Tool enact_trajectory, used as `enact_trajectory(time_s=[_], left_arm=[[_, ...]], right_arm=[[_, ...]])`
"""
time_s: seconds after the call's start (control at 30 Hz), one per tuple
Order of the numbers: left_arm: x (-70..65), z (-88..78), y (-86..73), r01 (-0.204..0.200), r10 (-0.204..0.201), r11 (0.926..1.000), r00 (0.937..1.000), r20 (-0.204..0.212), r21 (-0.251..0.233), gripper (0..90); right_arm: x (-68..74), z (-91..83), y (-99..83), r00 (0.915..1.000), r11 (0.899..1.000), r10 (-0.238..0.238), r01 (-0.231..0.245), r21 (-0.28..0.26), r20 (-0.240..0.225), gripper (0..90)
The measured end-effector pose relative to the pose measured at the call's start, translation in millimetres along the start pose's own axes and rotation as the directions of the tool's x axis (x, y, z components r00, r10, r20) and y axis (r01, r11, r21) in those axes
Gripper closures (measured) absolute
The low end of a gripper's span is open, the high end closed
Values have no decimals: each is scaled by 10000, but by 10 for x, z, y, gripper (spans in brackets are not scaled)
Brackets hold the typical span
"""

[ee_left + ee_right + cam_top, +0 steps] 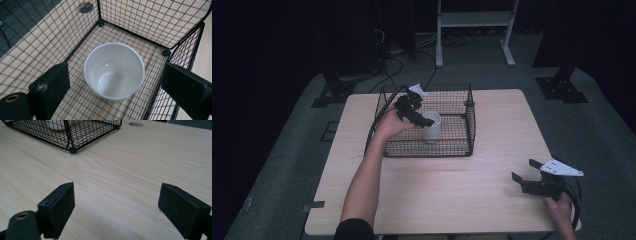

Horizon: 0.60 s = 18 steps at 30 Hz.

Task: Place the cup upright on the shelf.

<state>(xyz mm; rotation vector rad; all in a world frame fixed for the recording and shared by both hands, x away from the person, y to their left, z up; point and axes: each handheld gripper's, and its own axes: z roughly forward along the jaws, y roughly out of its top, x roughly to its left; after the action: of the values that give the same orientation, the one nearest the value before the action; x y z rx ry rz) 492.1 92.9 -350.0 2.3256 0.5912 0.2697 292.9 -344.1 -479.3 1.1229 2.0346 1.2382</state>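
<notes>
A white cup stands upright and empty on the floor of a black wire basket at the back middle of the table. My left gripper hangs over the basket's left part, just above the cup's rim, jaws open. In the left gripper view the cup lies below and between the two pads, which stand apart from it, inside the basket. My right gripper rests open near the table's front right corner, nothing between its jaws. The basket and a bit of the cup show far ahead of it.
The light wooden table has a small round hole near the basket. A cable runs from the left gripper over the basket's left side. Behind the table are a dark floor, stand bases and a white frame.
</notes>
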Motion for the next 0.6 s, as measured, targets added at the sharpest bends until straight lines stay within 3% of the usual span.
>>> enact_trajectory(time_s=[0.1,0.4,0.6], left_arm=[[-38,-77,-35,-84,84,9999,9999,-102,-54,75],[-134,-308,-164,40,-34,9996,9998,199,-278,75],[-237,-414,-233,-96,99,9985,9999,59,-546,75]], right_arm=[[-1,0,0,10000,10000,16,-16,8,-2,131],[0,3,1,10000,10000,6,-6,36,4,131],[0,5,2,10000,10000,-9,9,55,21,131]])
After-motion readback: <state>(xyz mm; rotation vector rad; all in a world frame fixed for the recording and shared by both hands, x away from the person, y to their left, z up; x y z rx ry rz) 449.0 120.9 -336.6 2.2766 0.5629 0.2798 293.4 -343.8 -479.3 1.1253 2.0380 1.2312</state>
